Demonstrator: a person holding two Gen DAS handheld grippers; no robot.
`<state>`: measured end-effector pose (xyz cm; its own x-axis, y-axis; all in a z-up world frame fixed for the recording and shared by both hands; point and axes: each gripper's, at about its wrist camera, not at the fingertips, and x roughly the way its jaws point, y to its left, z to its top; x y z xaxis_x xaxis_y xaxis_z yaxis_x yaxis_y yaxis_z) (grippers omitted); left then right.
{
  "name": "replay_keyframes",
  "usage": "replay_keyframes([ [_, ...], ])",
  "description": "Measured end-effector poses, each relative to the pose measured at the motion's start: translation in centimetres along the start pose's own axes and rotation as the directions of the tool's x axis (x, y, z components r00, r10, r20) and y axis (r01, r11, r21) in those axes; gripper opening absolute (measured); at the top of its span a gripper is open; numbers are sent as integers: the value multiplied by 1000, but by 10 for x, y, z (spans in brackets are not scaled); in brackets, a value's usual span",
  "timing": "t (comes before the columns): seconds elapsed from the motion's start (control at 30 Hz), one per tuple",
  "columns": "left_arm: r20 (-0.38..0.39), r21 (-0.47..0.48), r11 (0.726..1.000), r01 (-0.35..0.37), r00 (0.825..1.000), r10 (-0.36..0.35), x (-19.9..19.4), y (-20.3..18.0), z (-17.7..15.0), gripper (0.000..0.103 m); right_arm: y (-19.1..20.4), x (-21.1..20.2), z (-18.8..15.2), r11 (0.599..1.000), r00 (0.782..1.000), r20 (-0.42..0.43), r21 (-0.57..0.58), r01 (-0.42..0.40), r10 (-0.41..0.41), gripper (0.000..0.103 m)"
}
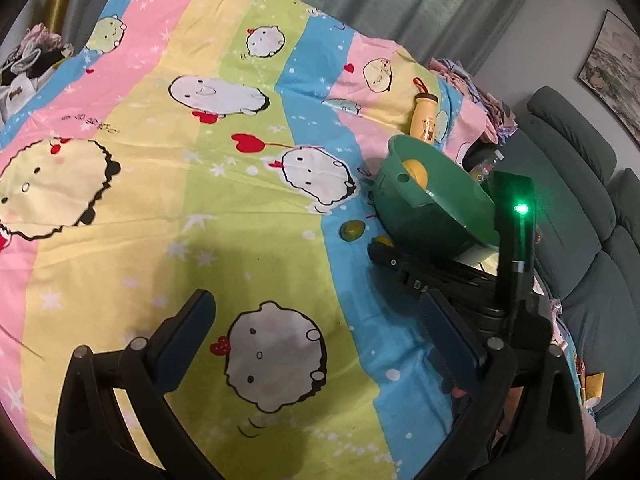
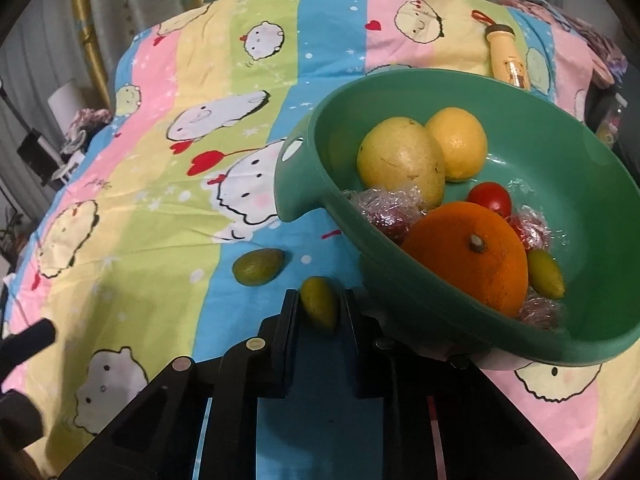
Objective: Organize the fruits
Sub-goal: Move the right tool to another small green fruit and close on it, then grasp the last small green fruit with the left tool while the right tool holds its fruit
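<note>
In the right wrist view my right gripper (image 2: 319,304) is shut on a small green fruit (image 2: 319,309), low over the striped cartoon sheet just left of a green bowl (image 2: 304,176). The bowl holds an orange (image 2: 472,256), a yellow pear (image 2: 400,160), a lemon (image 2: 458,142), a red tomato (image 2: 491,198), a small green fruit (image 2: 546,274) and plastic-wrapped pieces (image 2: 386,210). A second loose green fruit (image 2: 258,267) lies on the sheet to the left. In the left wrist view my left gripper (image 1: 316,312) is open and empty above the sheet, left of the bowl (image 1: 424,216).
A yellow bottle (image 2: 508,56) with a red loop lies on the sheet behind the bowl. The sheet (image 1: 200,184) covers a broad flat surface. A grey sofa (image 1: 592,216) stands at the right. Clothes are piled at the far left (image 1: 28,60).
</note>
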<state>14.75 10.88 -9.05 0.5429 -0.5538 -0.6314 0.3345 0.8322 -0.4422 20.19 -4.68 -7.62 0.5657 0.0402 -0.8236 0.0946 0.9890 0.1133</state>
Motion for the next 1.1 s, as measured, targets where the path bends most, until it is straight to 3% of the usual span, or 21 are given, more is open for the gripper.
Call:
replay_keyframes([
  [0.37, -48, 63, 996, -66, 996, 69, 31, -17, 13, 96, -4, -44, -22, 970, 975, -35, -101, -221, 218, 22],
  [0.63, -82, 206, 971, -120, 987, 139, 82, -49, 27, 86, -28, -71, -35, 937, 944, -50, -115, -330, 327, 22],
  [0.8, -106, 226, 961, -162, 976, 189, 112, -51, 35, 73, -47, -87, -37, 922, 927, -22, -101, -374, 374, 22],
  [0.93, -94, 252, 949, -190, 971, 219, 121, -56, 37, 68, -61, -95, -33, 914, 917, 15, -86, -397, 399, 22],
  [1.1, -89, 281, 941, -189, 971, 222, 127, -63, 40, 40, -76, -93, -32, 906, 905, 37, -46, -421, 423, 22],
])
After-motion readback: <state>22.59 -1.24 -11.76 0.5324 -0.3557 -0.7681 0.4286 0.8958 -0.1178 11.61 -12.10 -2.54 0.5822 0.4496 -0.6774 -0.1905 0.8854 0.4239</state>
